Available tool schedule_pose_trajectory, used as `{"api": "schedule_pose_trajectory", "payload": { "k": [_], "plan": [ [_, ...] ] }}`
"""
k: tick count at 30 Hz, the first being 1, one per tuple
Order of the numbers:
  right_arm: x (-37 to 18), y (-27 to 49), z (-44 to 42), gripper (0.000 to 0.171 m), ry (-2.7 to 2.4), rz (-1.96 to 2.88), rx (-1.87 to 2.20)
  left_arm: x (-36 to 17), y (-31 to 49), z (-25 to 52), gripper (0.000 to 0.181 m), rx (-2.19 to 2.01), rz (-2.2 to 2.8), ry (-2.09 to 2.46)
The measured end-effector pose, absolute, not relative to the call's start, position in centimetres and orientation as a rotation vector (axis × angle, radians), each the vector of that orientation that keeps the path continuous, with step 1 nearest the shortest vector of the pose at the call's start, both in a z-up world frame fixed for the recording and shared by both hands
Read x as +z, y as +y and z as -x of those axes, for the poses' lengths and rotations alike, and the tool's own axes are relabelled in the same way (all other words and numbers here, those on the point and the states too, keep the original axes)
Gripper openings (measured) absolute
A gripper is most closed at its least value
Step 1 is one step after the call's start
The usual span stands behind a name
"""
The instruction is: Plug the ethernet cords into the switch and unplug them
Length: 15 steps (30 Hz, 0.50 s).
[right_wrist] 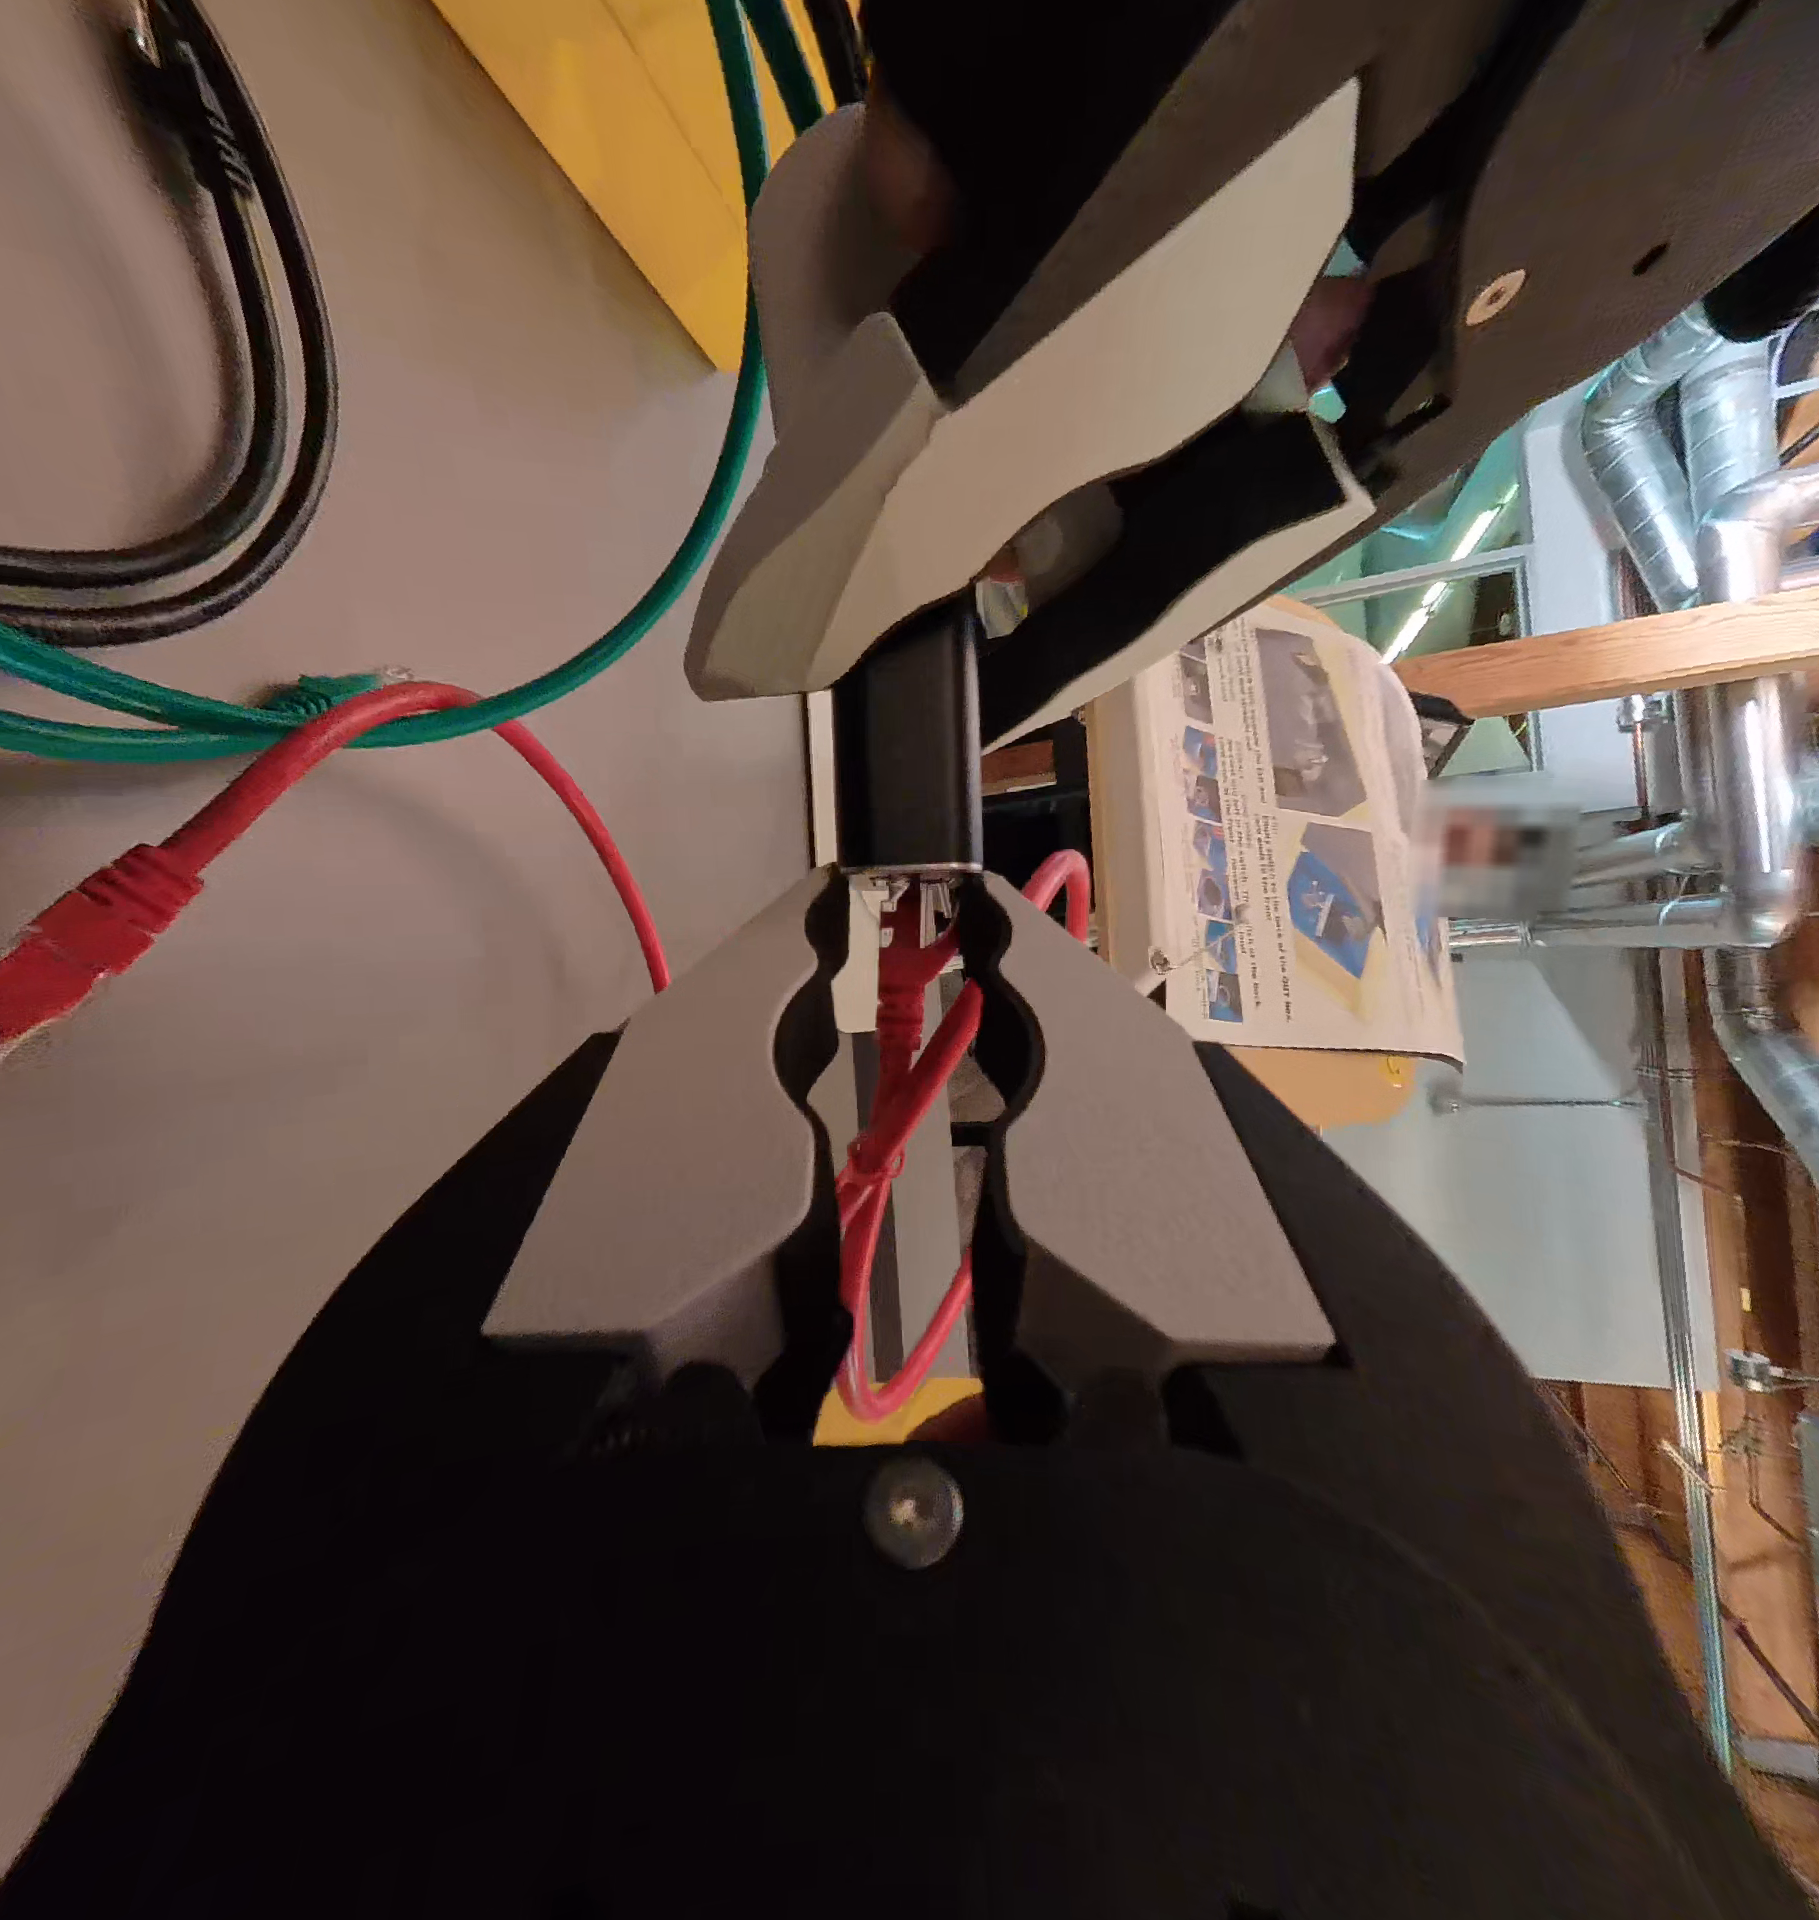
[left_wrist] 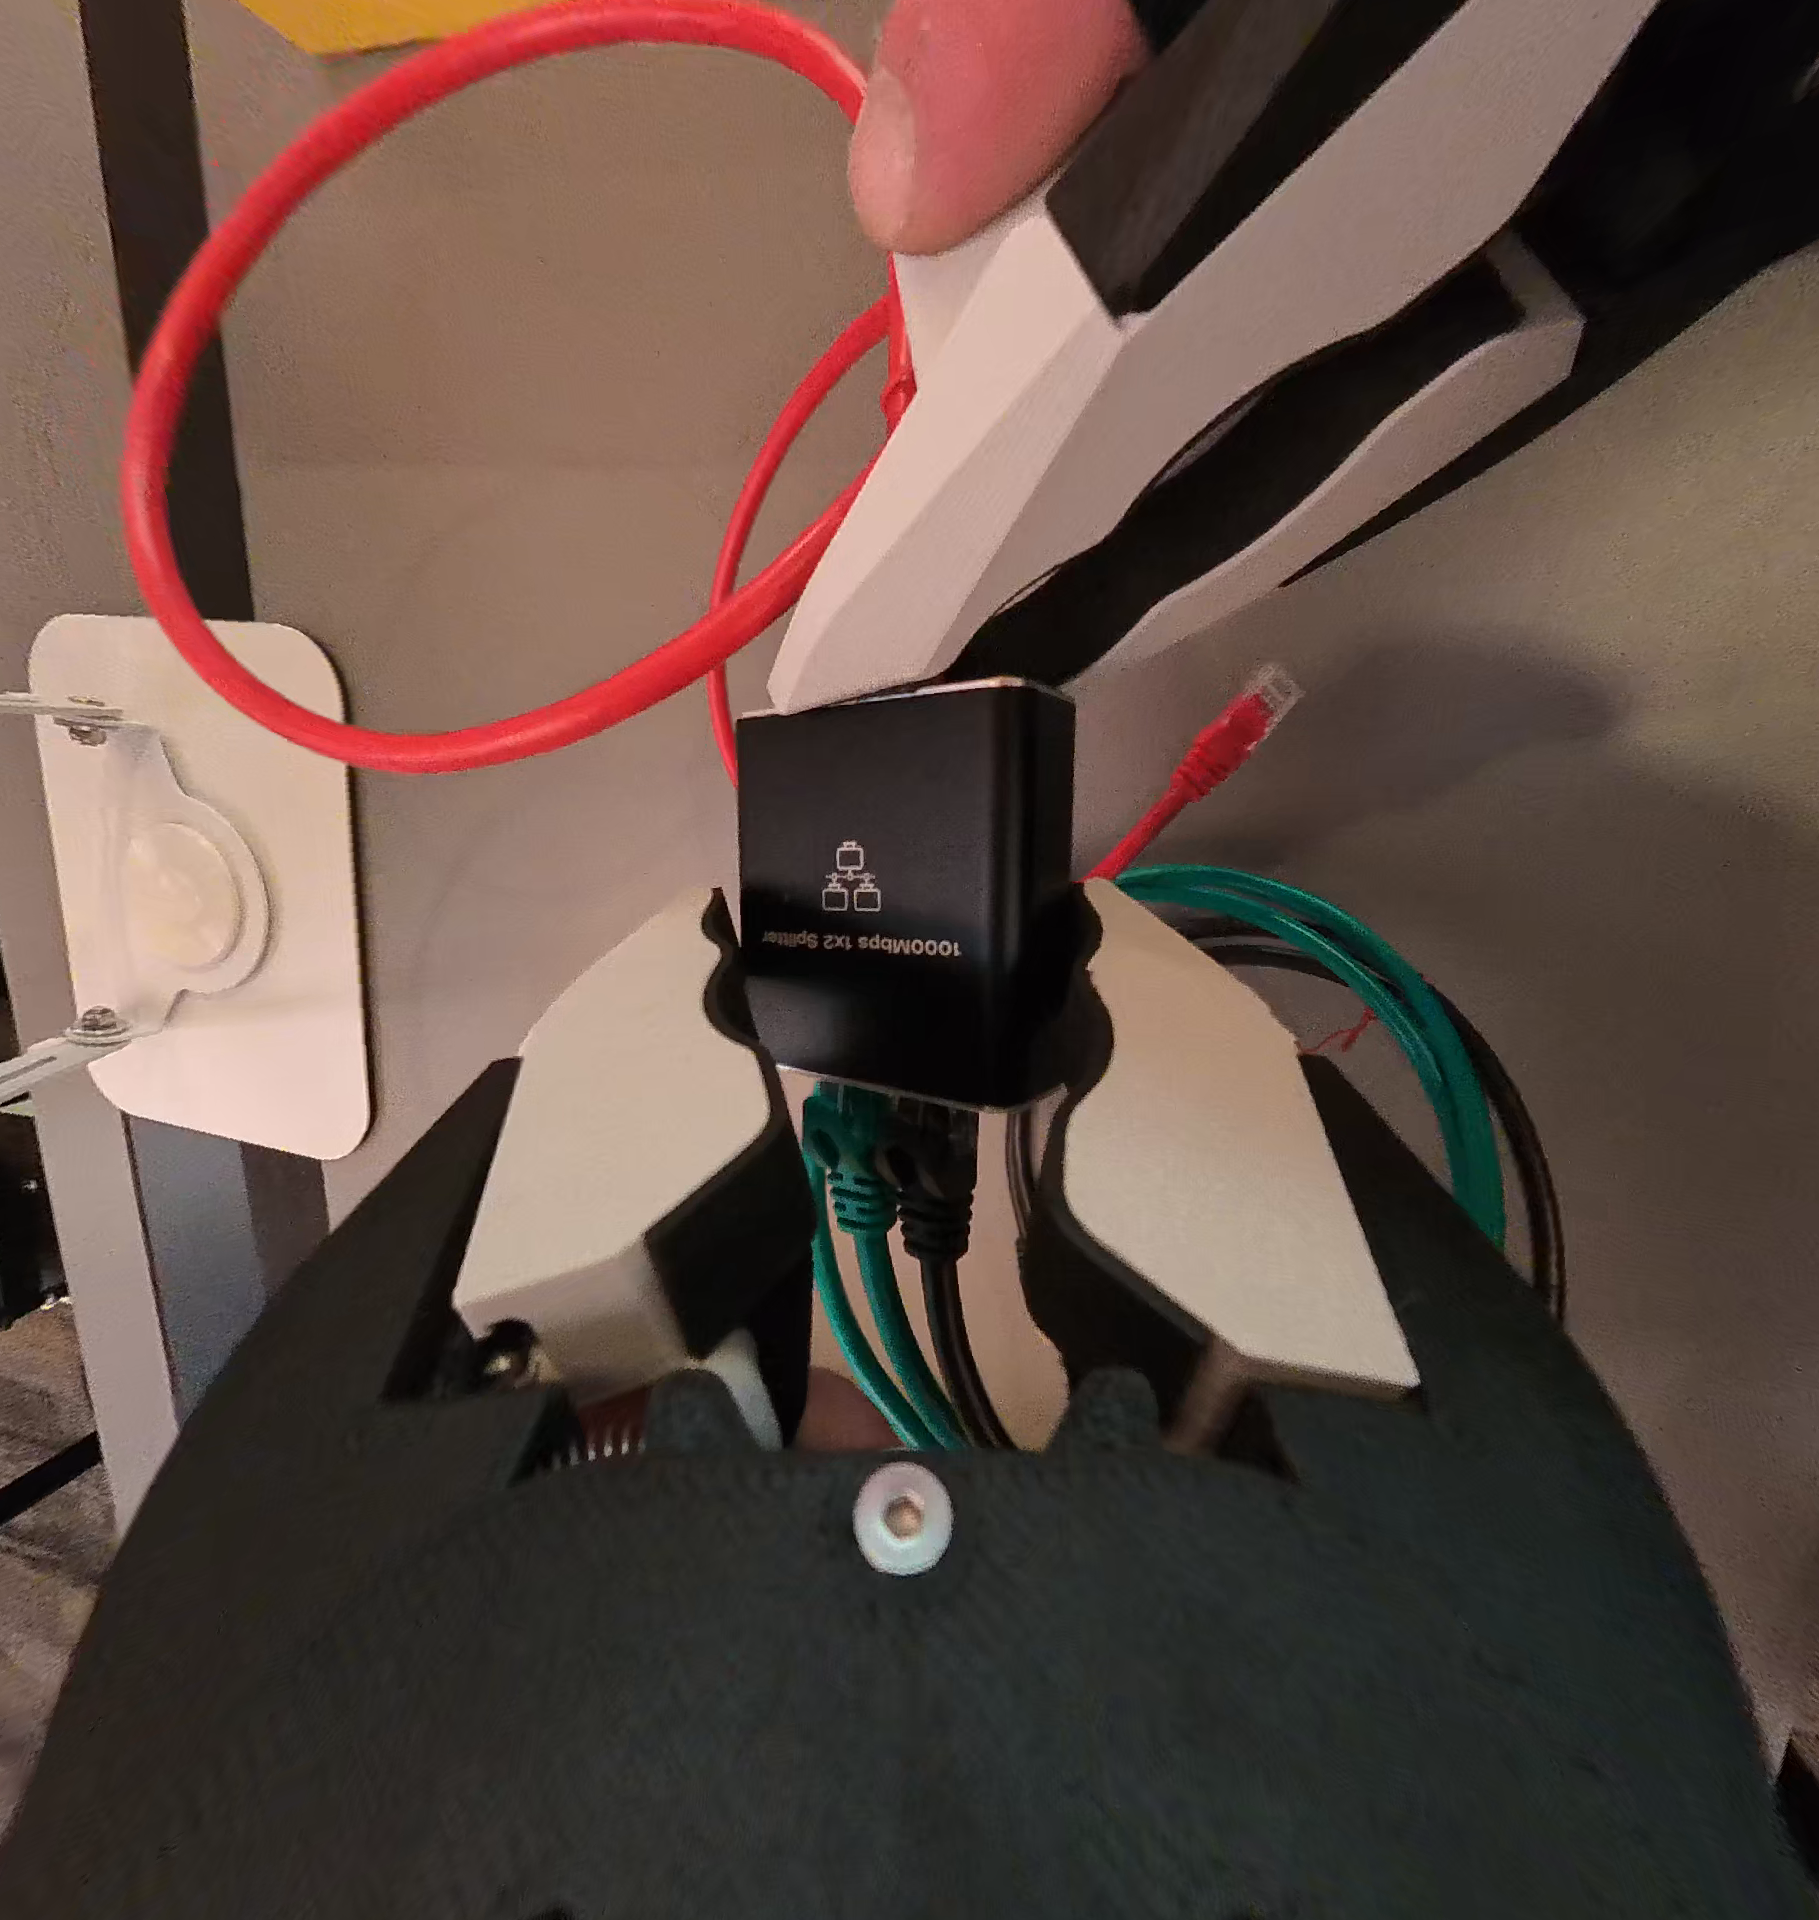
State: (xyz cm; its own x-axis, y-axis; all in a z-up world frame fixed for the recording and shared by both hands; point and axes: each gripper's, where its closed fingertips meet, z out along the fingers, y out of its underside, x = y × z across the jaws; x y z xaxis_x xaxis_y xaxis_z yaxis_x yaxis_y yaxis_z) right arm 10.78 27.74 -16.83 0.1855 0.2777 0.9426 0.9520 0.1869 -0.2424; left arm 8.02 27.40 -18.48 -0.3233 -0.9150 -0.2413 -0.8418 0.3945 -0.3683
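both hand-held grippers meet at the black switch [left_wrist: 905,894]: the left hand-held gripper [left_wrist: 900,935] is clamped on its sides, the right hand-held gripper [right_wrist: 905,914] is closed around the red cord's plug [right_wrist: 900,971] at its port. green cord [left_wrist: 853,1195] and black cord [left_wrist: 931,1205] are seen plugged underneath. a loose red plug [right_wrist: 63,945] lies on the grey worktop [right_wrist: 417,1039], whose edge is close behind.

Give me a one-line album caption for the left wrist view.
Left gripper holds a small black switch with green cord and black cord plugged in.
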Motion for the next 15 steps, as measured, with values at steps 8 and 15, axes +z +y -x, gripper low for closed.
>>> {"api": "schedule_pose_trajectory", "payload": {
  "k": [8, 15],
  "plan": [
    [-16.4, 27.3, -10.5, 0.019, -1.331, 1.306, -0.756, -18.1, 26.7, -7.7, 0.068, -0.369, 1.513, 2.276],
    [-15.1, 26.7, -8.4, 0.019, -1.348, 1.21, -0.773, -19.2, 25.2, -6.7, 0.092, -0.408, 1.509, 2.51]
  ]
}}
